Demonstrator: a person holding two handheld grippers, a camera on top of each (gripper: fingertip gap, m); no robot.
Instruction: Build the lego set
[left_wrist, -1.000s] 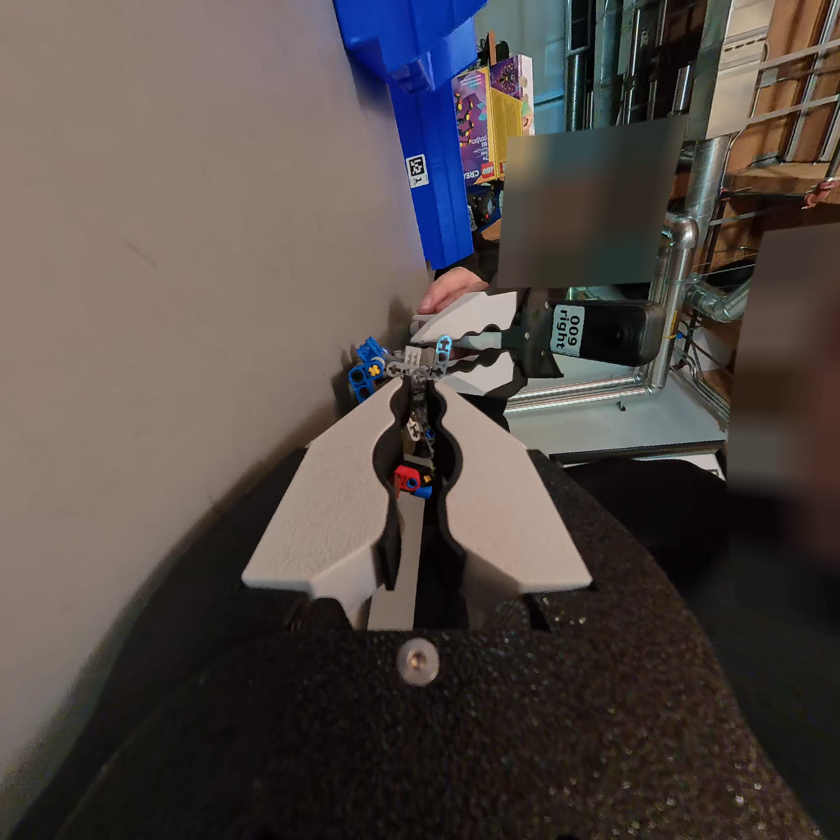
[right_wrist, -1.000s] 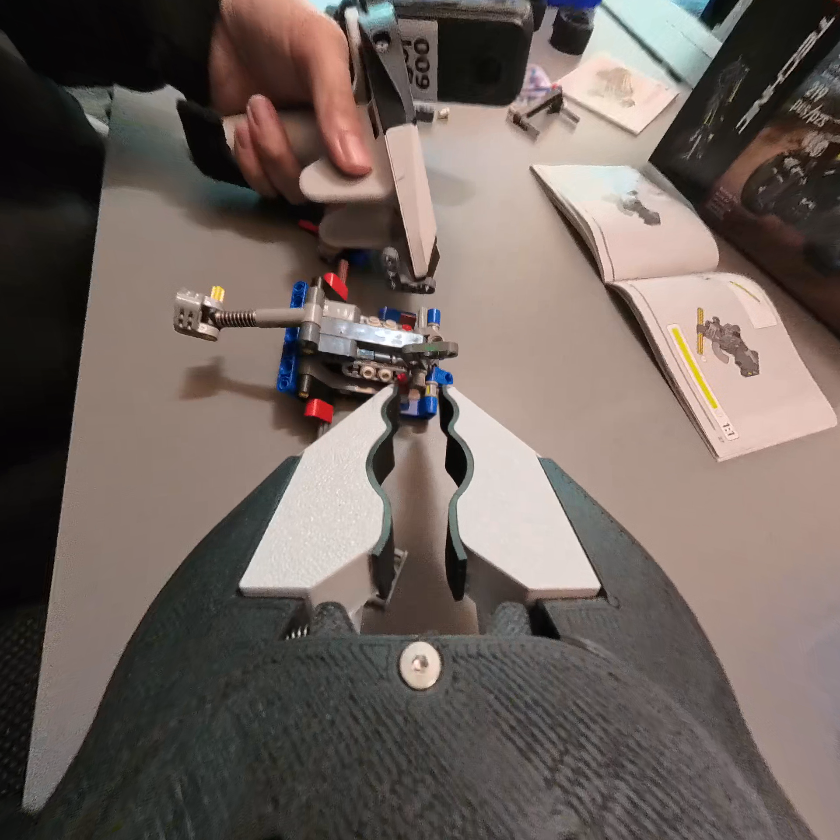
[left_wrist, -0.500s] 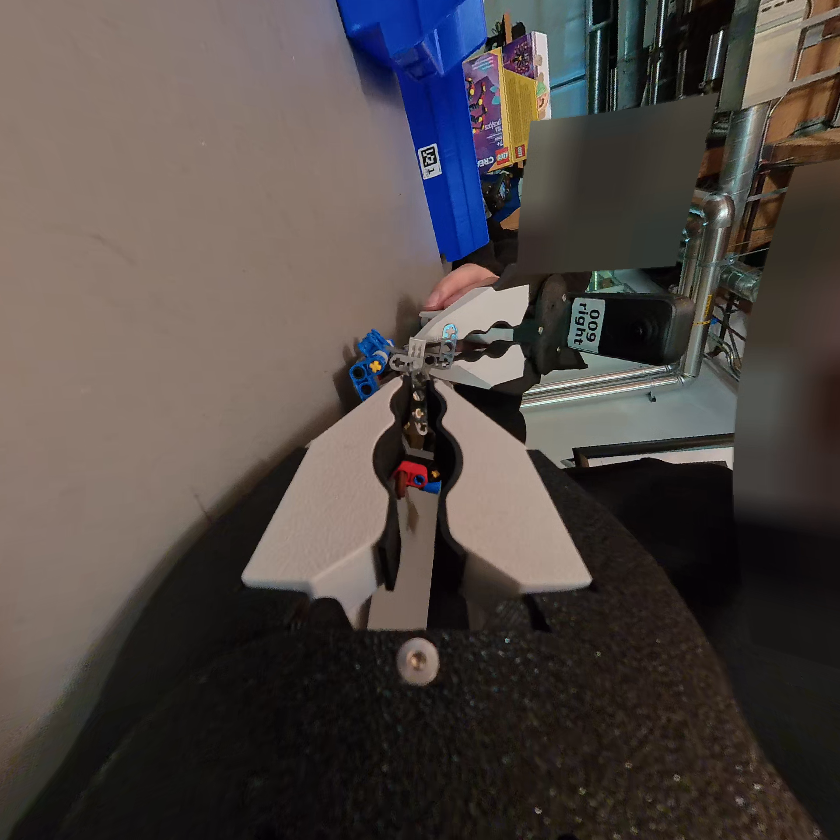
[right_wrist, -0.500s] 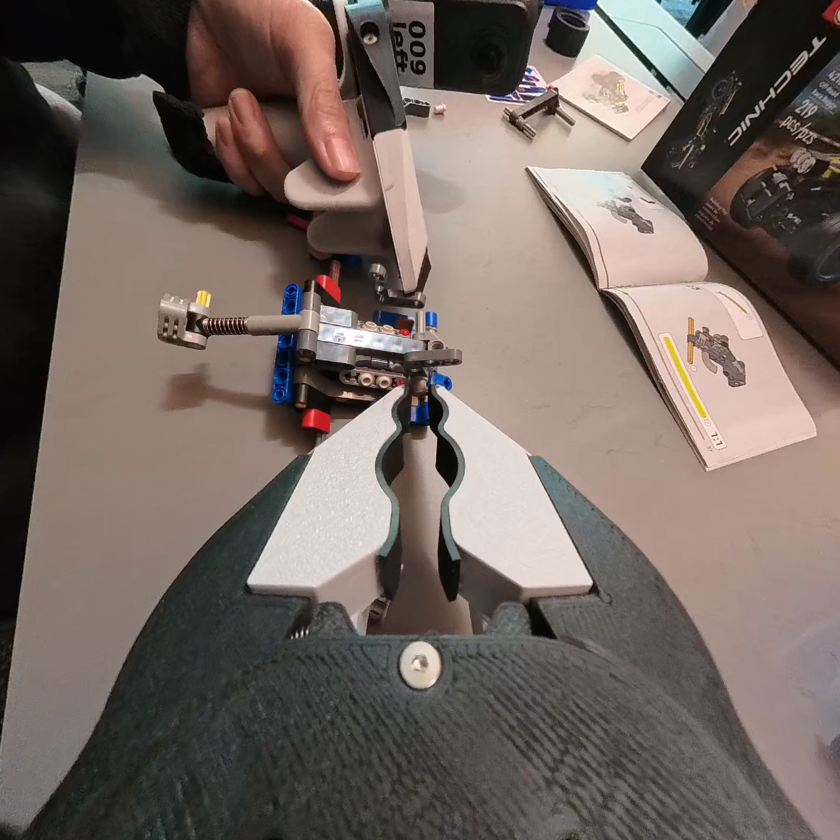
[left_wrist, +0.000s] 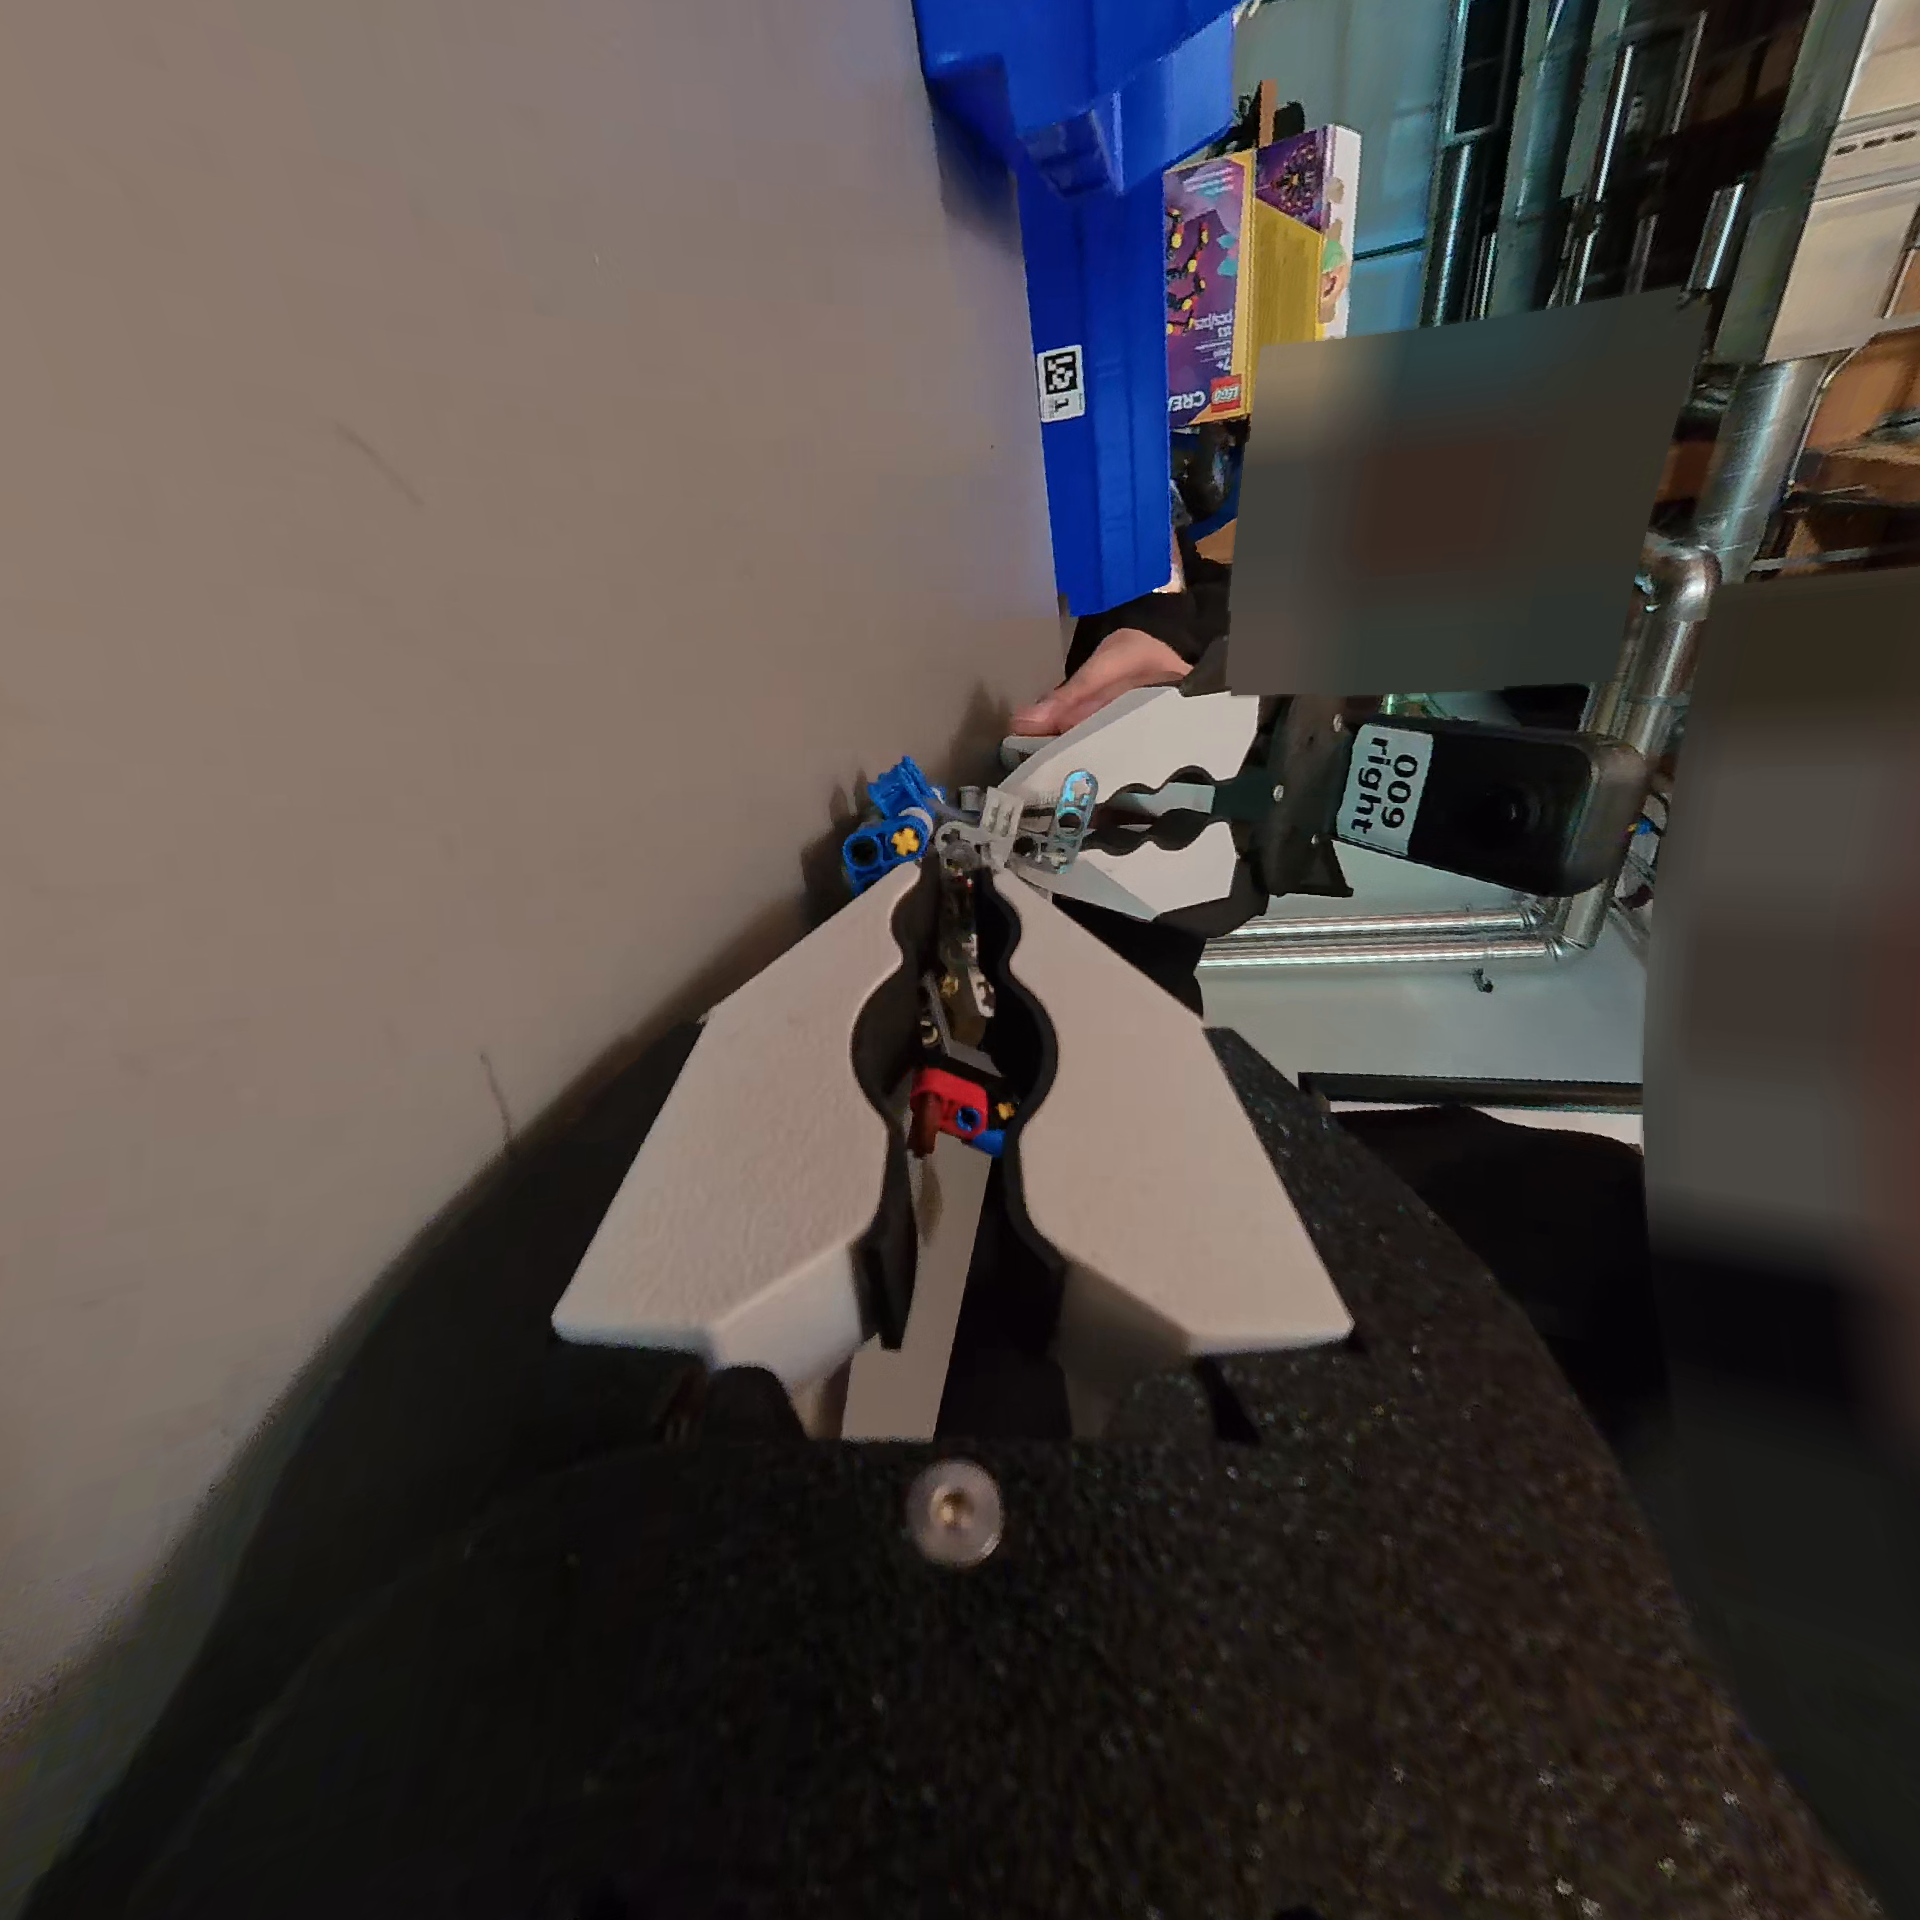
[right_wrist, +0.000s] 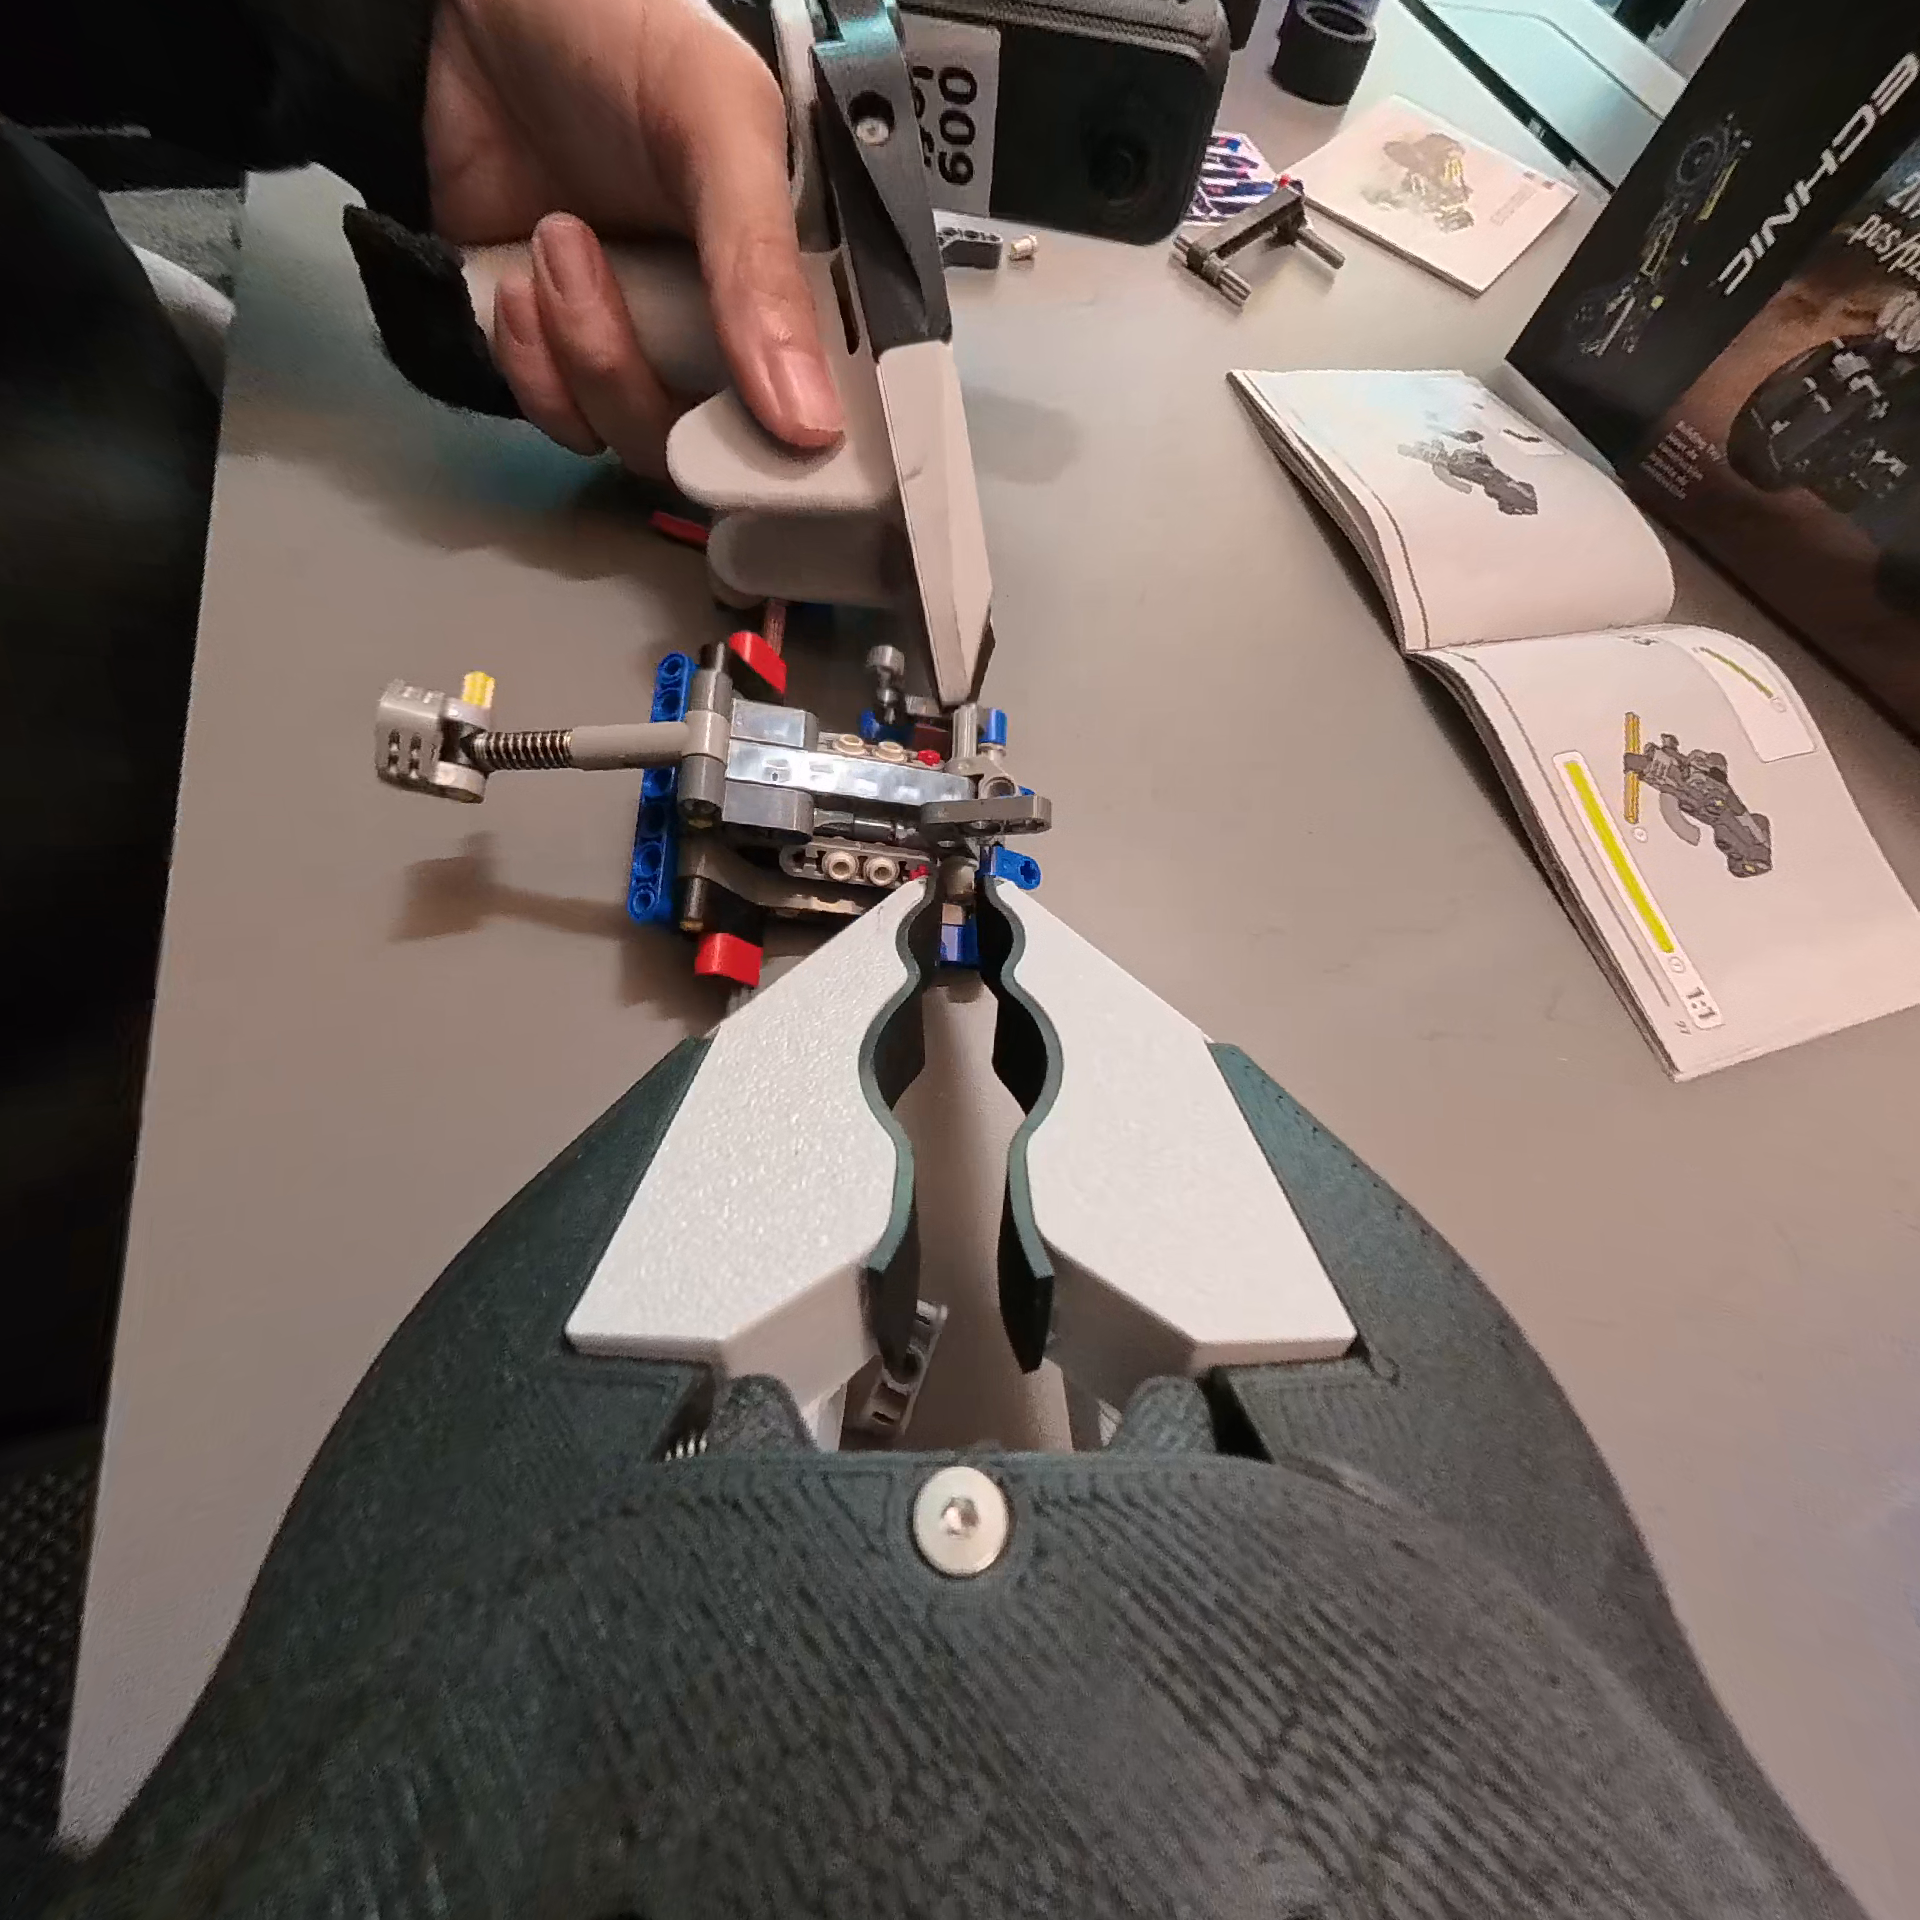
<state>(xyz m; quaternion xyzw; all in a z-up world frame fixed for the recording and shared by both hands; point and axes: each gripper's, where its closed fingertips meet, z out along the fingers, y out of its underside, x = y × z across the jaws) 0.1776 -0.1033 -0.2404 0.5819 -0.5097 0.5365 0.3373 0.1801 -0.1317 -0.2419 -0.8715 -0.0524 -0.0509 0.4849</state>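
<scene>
I have both grippers on the half-built brick model (right_wrist: 831, 790) lying on the grey surface (right_wrist: 1247, 852). My right gripper (right_wrist: 951, 899) pinches a small grey peg at its near end; my left gripper (right_wrist: 961, 675) is clamped on the far side. Loose parts (right_wrist: 1252, 234) lie beyond, unused.
</scene>
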